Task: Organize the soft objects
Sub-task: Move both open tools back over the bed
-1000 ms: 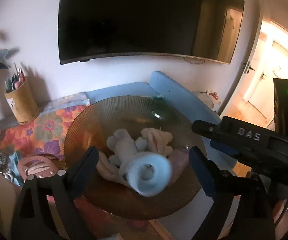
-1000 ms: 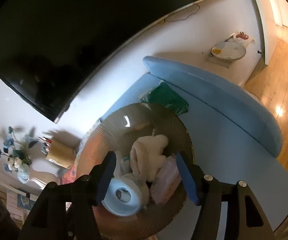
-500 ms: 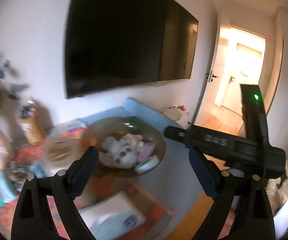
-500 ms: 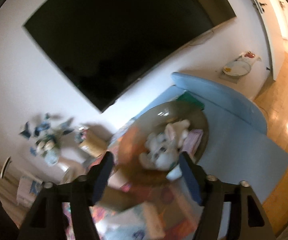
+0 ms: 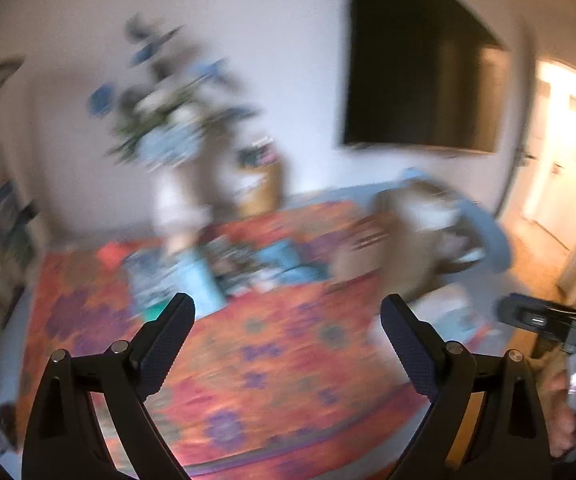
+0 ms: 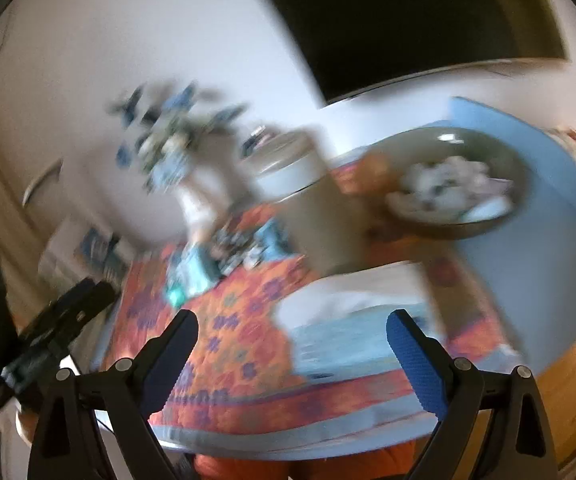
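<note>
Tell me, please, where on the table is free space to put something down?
Free: the flowered cloth in front of the left gripper, and the blue surface below the bowl. Crowded: the back, with the small clutter and vase. The flat white and blue item covers the middle.

left claw: black, blue pads | right claw: black, blue pads

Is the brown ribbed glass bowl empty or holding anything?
Holding things: the brown ribbed glass bowl has pale soft items heaped inside; blur hides what they are.
</note>
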